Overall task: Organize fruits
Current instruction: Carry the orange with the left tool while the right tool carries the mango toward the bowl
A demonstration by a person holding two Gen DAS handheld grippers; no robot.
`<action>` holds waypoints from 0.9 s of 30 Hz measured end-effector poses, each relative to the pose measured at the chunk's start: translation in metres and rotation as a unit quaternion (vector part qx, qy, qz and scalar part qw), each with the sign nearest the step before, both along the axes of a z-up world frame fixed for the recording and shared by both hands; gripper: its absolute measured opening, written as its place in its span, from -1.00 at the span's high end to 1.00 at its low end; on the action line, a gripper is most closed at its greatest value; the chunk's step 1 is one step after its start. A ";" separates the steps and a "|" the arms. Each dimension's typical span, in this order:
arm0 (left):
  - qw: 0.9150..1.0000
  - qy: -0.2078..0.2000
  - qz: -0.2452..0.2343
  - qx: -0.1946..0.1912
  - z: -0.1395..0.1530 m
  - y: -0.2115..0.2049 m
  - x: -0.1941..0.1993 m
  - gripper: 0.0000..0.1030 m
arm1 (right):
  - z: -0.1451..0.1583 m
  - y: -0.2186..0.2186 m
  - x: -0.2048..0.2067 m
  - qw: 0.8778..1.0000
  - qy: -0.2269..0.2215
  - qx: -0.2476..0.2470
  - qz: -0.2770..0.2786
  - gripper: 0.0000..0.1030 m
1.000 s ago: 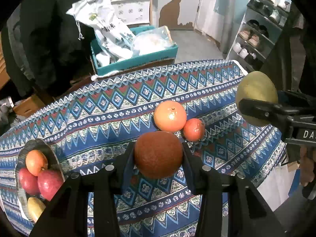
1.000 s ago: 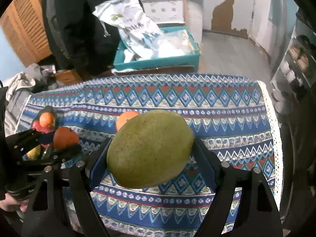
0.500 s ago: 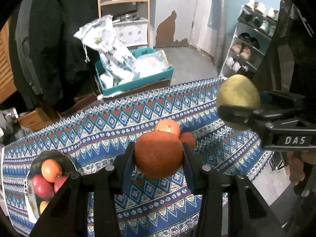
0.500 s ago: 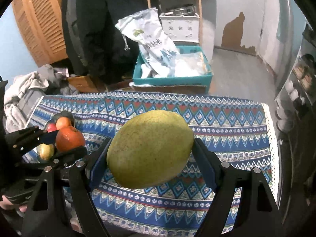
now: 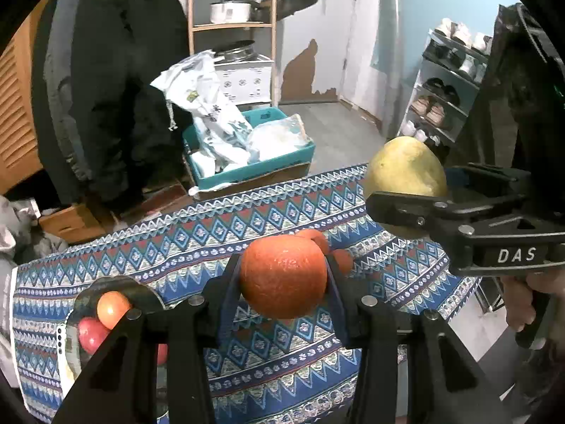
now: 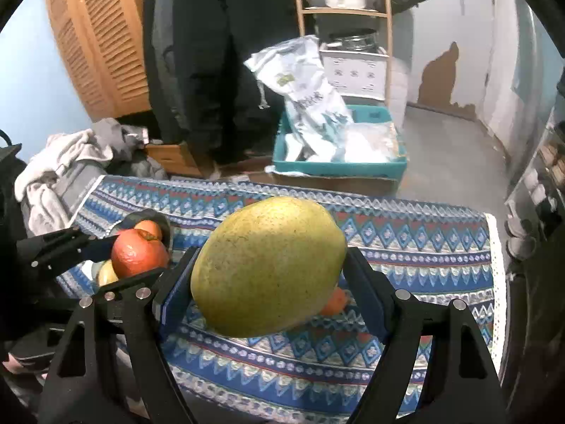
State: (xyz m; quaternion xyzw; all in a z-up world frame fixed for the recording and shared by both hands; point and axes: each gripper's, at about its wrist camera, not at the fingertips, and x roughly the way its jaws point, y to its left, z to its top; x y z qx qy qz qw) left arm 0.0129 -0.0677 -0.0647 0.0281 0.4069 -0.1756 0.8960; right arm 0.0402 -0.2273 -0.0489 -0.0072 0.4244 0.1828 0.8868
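Note:
My left gripper (image 5: 282,279) is shut on an orange (image 5: 282,277) and holds it in the air above the patterned table (image 5: 247,219). My right gripper (image 6: 272,268) is shut on a large yellow-green mango (image 6: 268,265); it also shows at the right of the left wrist view, mango (image 5: 404,169). A dark plate (image 5: 141,291) at the table's left holds an orange fruit (image 5: 113,309), a red apple (image 5: 91,334) and more fruit, partly hidden. Two small oranges (image 5: 340,259) lie on the cloth behind my left gripper.
Beyond the table stand a teal crate (image 5: 247,162) with plastic bags, a wooden shelf with pots (image 5: 231,12), a shoe rack (image 5: 445,92) at the right, dark coats, and a heap of clothes (image 6: 63,166) at the left. A hand (image 5: 529,296) grips the right tool.
Both grippers have risen with their fruit; the table looks smaller and farther below. The plate has drifted right, towards my left gripper, and the mango has moved nearer the centre in the left wrist view.

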 end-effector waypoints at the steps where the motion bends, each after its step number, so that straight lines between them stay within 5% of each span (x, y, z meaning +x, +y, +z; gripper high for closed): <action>1: 1.000 0.000 0.003 -0.002 0.001 0.004 -0.001 0.12 | 0.002 0.005 0.000 1.000 -0.002 -0.002 0.004 -0.56; 12: 0.999 -0.003 0.044 -0.019 0.007 0.055 -0.009 0.12 | 0.021 0.062 -0.001 0.999 -0.013 0.009 0.046 -0.56; 27: 0.991 0.010 0.129 -0.020 -0.012 0.147 -0.025 0.12 | 0.007 0.161 0.011 0.993 0.017 0.023 0.116 -0.56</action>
